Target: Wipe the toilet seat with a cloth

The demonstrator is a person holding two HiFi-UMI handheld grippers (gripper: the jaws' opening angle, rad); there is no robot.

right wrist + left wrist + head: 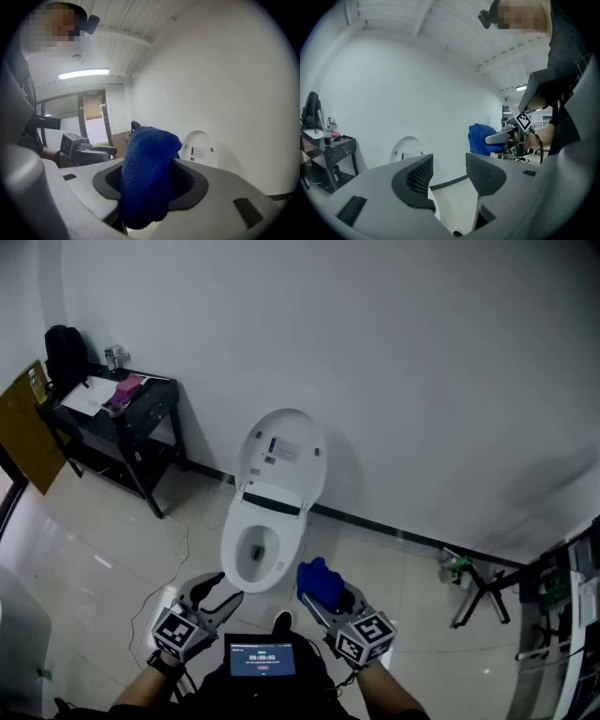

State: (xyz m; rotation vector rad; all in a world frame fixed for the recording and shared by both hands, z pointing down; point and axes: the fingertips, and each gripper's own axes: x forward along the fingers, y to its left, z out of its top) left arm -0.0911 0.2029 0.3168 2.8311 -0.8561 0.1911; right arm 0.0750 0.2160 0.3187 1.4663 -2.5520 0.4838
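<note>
A white toilet (pixel 265 538) stands against the wall with its lid (pixel 281 451) raised; the bowl rim (pixel 232 549) is exposed. My right gripper (pixel 322 594) hovers just right of the bowl's front, shut on a blue cloth (pixel 318 579). In the right gripper view the cloth (pixel 145 173) bulges up between the jaws, with the lid (pixel 199 147) beyond. My left gripper (pixel 214 592) hangs open and holds nothing, in front of the bowl's left side. In the left gripper view its jaws stand apart, and the cloth (pixel 480 138) shows to the right.
A black table (pixel 131 418) with papers stands at the left wall, a brown board (pixel 23 427) leaning beside it. A cable (pixel 173 568) runs over the tiled floor left of the toilet. A folding stand (pixel 478 589) sits at the right. A small screen (pixel 261 657) hangs at my chest.
</note>
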